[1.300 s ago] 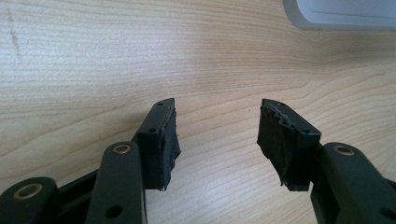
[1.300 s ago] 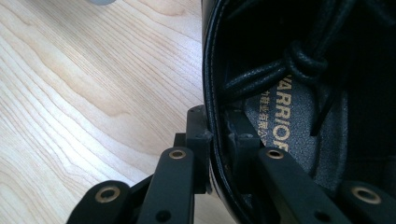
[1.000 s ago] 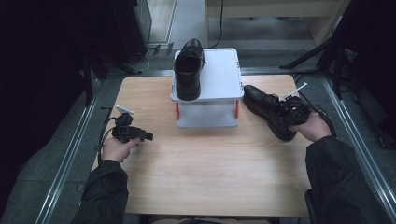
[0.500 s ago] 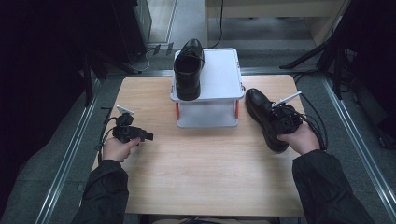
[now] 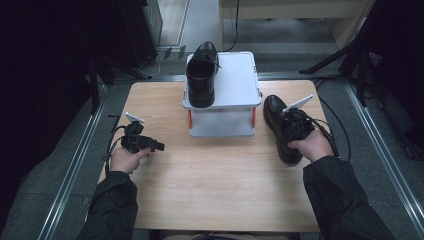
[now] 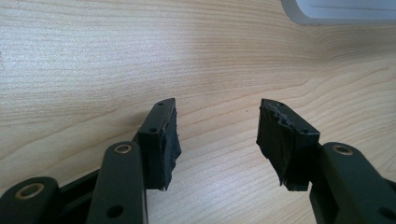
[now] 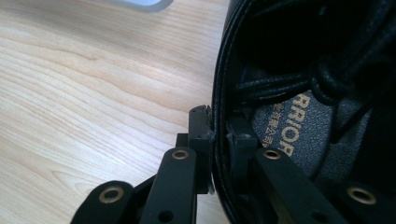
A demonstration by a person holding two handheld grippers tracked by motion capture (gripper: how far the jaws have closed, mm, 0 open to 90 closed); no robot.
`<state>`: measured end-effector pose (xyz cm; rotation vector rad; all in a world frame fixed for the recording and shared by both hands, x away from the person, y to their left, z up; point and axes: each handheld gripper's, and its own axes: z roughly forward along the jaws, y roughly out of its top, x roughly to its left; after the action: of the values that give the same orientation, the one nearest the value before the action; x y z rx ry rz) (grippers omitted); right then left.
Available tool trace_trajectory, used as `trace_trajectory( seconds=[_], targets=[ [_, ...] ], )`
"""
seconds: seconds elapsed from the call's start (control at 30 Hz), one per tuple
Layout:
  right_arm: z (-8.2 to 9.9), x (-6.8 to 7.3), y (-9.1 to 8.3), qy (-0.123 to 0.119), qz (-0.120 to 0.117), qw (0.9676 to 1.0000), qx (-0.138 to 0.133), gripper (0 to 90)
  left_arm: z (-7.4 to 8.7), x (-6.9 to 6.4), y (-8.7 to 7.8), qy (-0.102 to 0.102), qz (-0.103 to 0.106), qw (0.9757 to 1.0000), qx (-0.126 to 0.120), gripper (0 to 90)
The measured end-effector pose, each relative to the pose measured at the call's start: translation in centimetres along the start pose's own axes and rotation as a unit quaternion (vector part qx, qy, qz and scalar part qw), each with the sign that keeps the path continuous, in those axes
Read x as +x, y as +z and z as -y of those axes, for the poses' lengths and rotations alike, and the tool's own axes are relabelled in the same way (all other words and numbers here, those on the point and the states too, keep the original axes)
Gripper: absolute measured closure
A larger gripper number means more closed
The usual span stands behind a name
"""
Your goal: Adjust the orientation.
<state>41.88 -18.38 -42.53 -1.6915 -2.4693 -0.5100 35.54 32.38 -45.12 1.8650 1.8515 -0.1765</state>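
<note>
Gold letters reading "RRIOR" sit on the grey insole of the shoe (image 7: 299, 116), just right of the right tongs (image 7: 219, 135) in the right gripper view; the start of the word is hidden behind the collar, and a black lace knot lies above it. Those tongs are clamped on the shoe's collar, one jaw outside the leather and one inside the opening, the stitched edge pinched between the pads; the jaws have just been easing a little wider, with the collar still between them. From the high view the right hand (image 5: 312, 145) grips the tool from behind, wrist level, sleeve coming in from the lower right, and the tongs point away from the person along the shoe (image 5: 277, 125), which lies on the bench (image 5: 215, 195) with its toe away from the person, just right of the white box (image 5: 222, 107). A second shoe (image 5: 201, 75) stands on the box lid, beyond and left of the right tongs. The left tongs (image 6: 217, 135) are released, jaws wide apart with bare wood between them, hanging low over the bench; a corner of the box shows ahead of them to the upper right. The left hand (image 5: 125, 157) holds its tool near the bench's left edge, jaws aimed to the right, well apart from the box and both shoes, cable looping behind it.
</note>
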Motion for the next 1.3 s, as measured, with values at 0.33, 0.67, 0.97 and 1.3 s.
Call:
trace_trajectory(
  seconds=[0.33, 0.67, 0.97, 1.3],
  targets=[
    [-0.1, -0.4, -0.7, 0.007, -0.037, 0.9991, -0.019, 75.8, 0.0, 0.1, 0.0, -0.003, 0.000, 1.0000, -0.001, 47.3],
    [-1.1, -0.9, -5.5, -0.012, -0.025, 0.9980, -0.056, 74.0, 0.0, 0.0, 0.0, -0.002, 0.000, 1.0000, -0.002, 47.3],
    [-0.9, -4.5, -6.0, -0.004, -0.006, 0.9982, -0.059, 72.0, 0.0, 0.2, -0.1, 0.000, -0.001, 1.0000, -0.003, 47.3],
    [-0.9, -6.8, -3.6, 0.006, -0.005, 0.9988, -0.049, 69.2, 0.0, 0.0, -0.1, 0.000, 0.000, 1.0000, -0.001, 47.3]
  ],
)
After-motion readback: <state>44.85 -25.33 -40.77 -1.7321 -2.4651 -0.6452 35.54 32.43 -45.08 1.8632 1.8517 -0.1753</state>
